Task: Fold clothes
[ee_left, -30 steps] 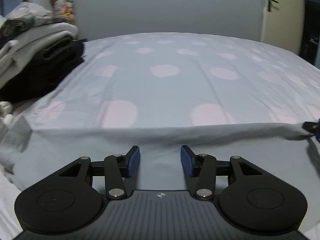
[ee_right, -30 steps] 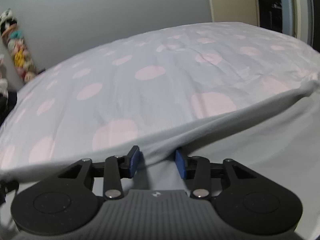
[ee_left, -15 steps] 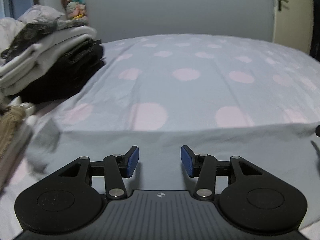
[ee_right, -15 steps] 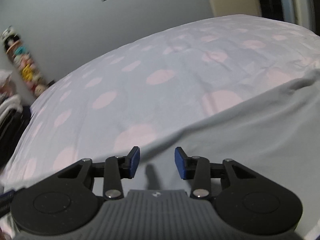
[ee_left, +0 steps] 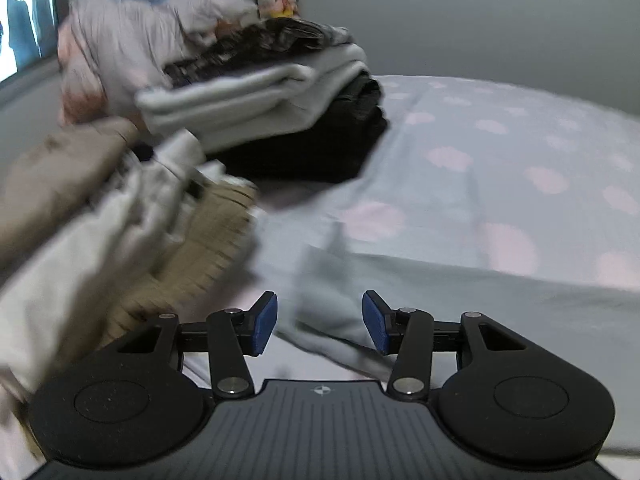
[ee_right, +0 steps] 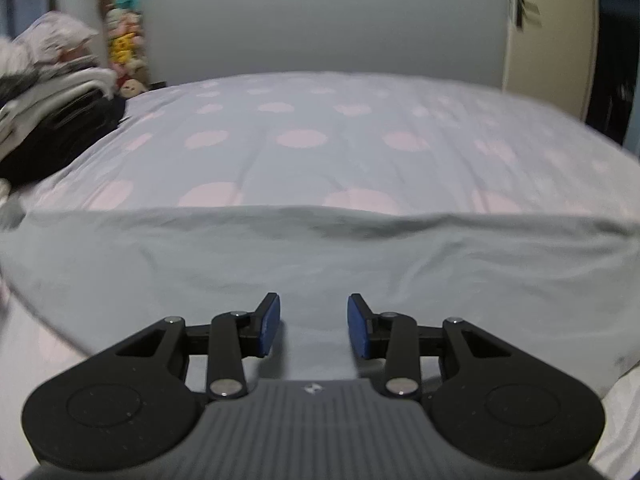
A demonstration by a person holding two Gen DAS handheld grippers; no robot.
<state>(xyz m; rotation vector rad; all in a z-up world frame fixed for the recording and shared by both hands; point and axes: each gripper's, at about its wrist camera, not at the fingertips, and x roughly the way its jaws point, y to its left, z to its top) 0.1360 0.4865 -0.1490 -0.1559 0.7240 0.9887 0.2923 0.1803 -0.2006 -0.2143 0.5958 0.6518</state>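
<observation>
Both wrist views low over bed (ee_right: 320, 140); left faces clothes pile (ee_left: 260, 92), shared with right.

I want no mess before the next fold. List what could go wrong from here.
1. The left hand-held gripper hangs open beside the loose beige and white clothes; it could snag them instead of the grey garment.
2. The folded stack sits near that corner; a sweep could topple it.
3. The garment's far edge looks rumpled; folding now may set creases.
</observation>
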